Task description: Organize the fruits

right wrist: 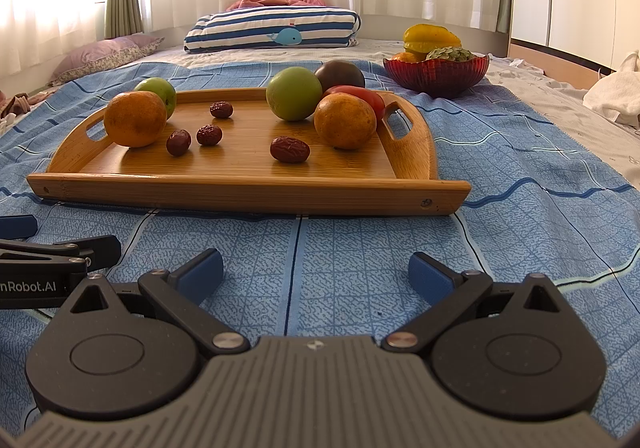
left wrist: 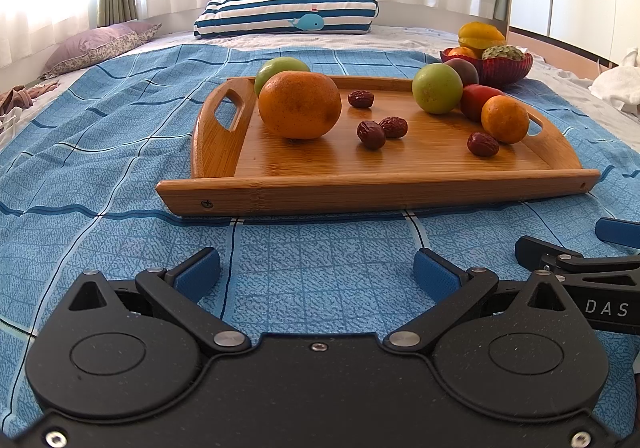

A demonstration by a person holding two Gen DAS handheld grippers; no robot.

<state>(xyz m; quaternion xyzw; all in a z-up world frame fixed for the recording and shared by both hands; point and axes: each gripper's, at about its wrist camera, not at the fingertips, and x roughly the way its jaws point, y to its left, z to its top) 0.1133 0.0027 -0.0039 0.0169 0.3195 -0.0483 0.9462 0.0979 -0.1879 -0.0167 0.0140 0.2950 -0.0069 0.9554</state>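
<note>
A wooden tray lies on the blue bedsheet. It holds two oranges, two green fruits, a red tomato, a dark purple fruit and several red dates. A red glass bowl behind the tray on the right holds a starfruit and other fruit. My left gripper is open and empty on the sheet before the tray. My right gripper is open and empty beside it.
A striped whale pillow and a purple pillow lie at the back of the bed under curtains. White cloth sits at the right edge. The other gripper shows at each view's side.
</note>
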